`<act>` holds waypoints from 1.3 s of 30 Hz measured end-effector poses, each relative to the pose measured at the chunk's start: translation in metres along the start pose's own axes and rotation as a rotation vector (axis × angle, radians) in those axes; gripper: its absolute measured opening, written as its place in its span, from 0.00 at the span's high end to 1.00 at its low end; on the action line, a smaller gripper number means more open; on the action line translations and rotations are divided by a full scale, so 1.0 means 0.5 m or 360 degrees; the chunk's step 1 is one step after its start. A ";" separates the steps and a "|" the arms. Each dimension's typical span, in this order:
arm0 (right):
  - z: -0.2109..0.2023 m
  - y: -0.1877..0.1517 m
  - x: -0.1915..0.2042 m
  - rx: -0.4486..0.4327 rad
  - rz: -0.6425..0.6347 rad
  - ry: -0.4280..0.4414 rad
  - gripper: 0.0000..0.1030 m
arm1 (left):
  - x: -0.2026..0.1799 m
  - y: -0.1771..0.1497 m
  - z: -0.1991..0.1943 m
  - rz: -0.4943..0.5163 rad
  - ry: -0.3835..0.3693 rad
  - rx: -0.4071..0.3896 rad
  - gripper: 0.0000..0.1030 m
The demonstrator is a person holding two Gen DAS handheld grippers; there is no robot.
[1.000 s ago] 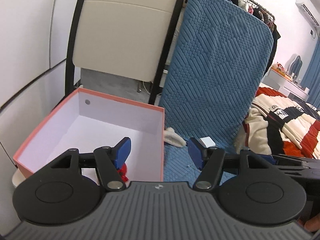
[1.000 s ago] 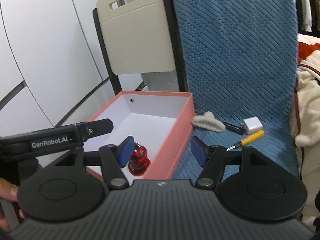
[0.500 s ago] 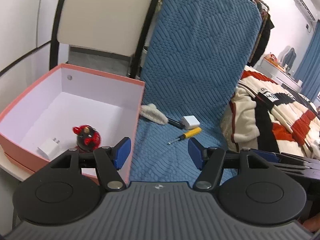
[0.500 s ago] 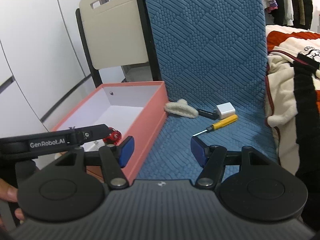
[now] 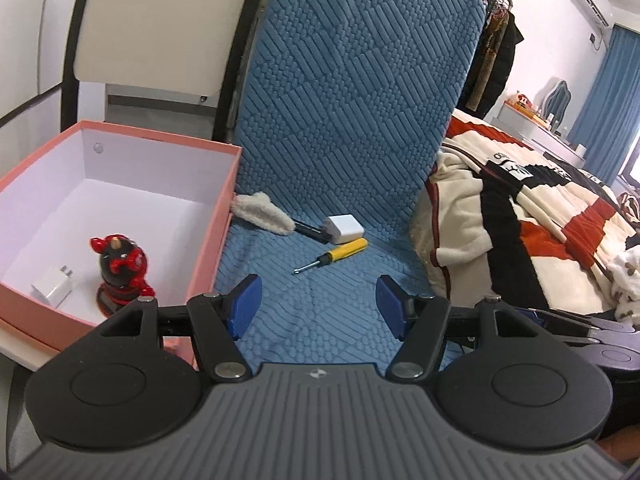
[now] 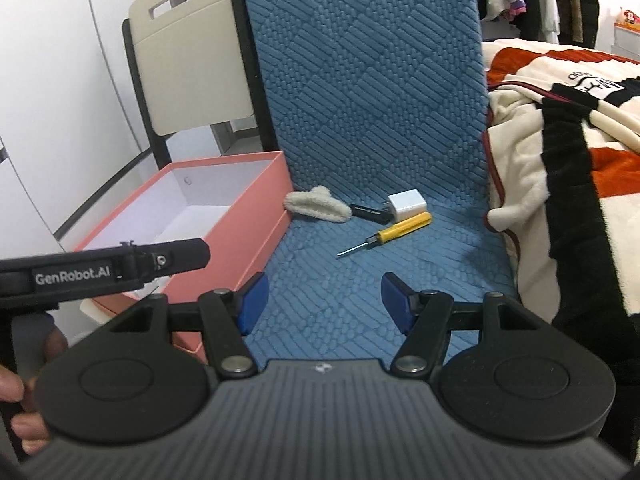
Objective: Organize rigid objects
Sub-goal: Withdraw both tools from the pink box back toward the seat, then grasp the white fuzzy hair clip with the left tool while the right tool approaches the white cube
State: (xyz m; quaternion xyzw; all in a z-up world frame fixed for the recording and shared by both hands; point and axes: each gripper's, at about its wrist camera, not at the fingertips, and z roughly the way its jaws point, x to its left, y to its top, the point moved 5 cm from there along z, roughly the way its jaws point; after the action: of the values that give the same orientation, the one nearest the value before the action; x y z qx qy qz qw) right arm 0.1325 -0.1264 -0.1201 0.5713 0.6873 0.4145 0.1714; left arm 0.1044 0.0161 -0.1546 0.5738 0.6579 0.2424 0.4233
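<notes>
Seen from the left wrist: swinging away from the pink box [image 5: 216, 216] at left toward the blue quilted cushion [image 5: 344, 128], left gripper [image 5: 316, 304] hovering with jaws released and nothing between them; where a second ago only the box interior showed, now taking in a red-and-black figurine [image 5: 120, 268] and a white plug [image 5: 52, 288] lying inside the box, with a yellow screwdriver [image 5: 334, 256], a white charger block [image 5: 344, 229] and a fluffy-headed black-handled brush [image 5: 272, 218] waiting farther off on the cushion. Seen from the right wrist: right gripper [image 6: 322, 306] likewise hanging released and empty, drawing nearer the same screwdriver [image 6: 392, 232], charger [image 6: 408, 205] and brush [image 6: 320, 208], box [image 6: 260, 216] sliding to the left edge. Reading as two items already stowed, three left, and both hands heading for the next pickup.
</notes>
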 end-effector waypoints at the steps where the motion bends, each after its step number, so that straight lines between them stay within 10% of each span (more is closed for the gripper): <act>1: 0.000 -0.001 -0.005 -0.0001 0.0004 -0.0003 0.37 | -0.003 -0.002 0.005 0.0010 0.0002 -0.0011 0.33; 39: 0.415 0.123 -0.254 0.0159 0.0515 -0.0016 0.36 | -0.030 0.062 0.512 0.0569 0.0280 0.0242 0.33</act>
State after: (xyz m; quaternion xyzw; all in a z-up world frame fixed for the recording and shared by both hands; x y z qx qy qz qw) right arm 0.3560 -0.1664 -0.2273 0.6845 0.6052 0.3991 0.0774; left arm 0.3350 -0.0339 -0.2596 0.6883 0.5964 0.3123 0.2701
